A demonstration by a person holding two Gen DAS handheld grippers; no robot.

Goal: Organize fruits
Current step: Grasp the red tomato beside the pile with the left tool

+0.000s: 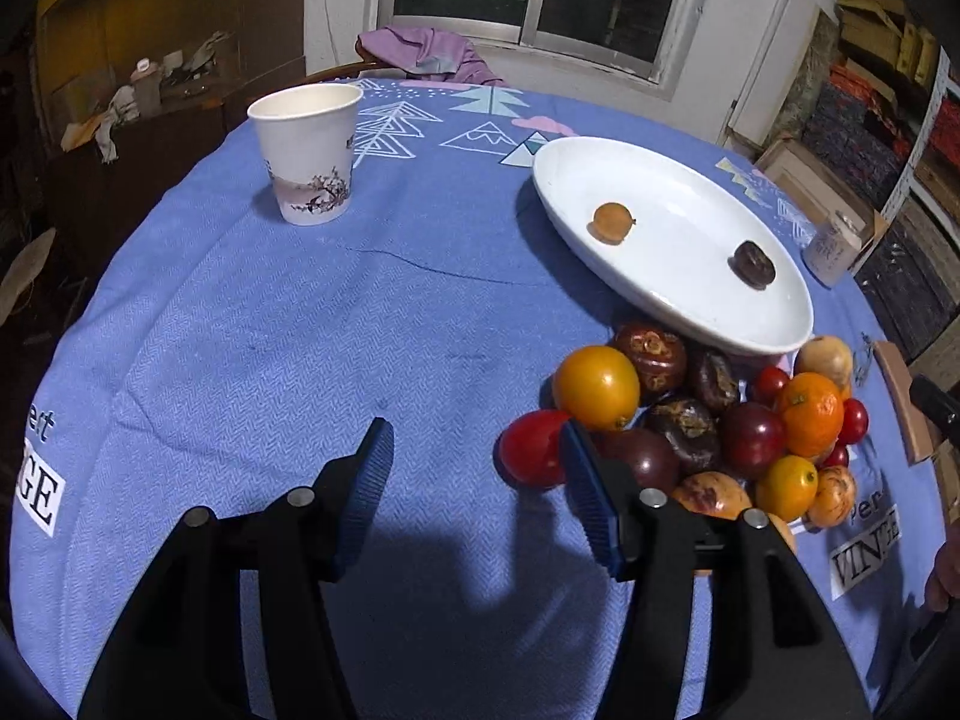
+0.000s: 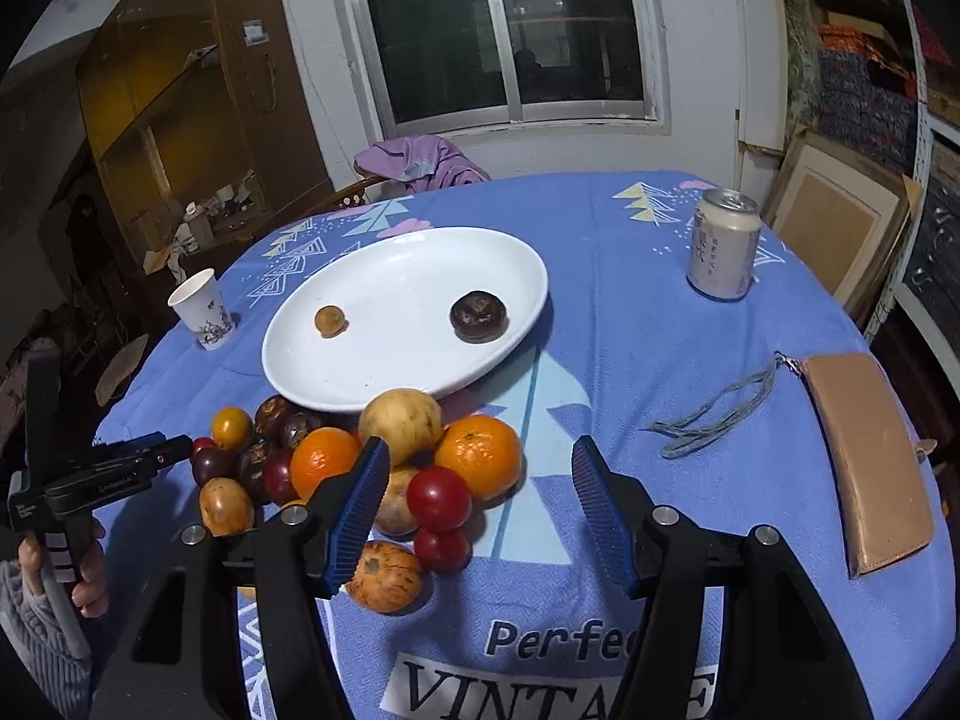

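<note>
While both claws hover with jaws parted and empty, the left claw (image 1: 477, 450) and right claw (image 2: 474, 468) flank a fruit pile (image 2: 360, 468) on the blue-clothed tabletop (image 1: 300, 330); two small fruits sit apart on the white plate (image 2: 408, 276) just behind it.

Straight ahead of the tongs, beyond the round table (image 2: 630, 324) under its blue printed cloth (image 1: 252, 324), a sliding window (image 2: 510, 30) shows darkness outside in a white wall (image 2: 696, 90). Just below it a wooden chair (image 2: 354, 189) carries a purple garment (image 2: 420, 165). Ahead and to the left stands a dim wooden cabinet (image 2: 180, 90) with clutter on its counter. To the right, framed boards (image 2: 840, 234) lean near shelves (image 1: 888, 96) stacked with boxes and folded textiles. The light comes from indoors.
</note>
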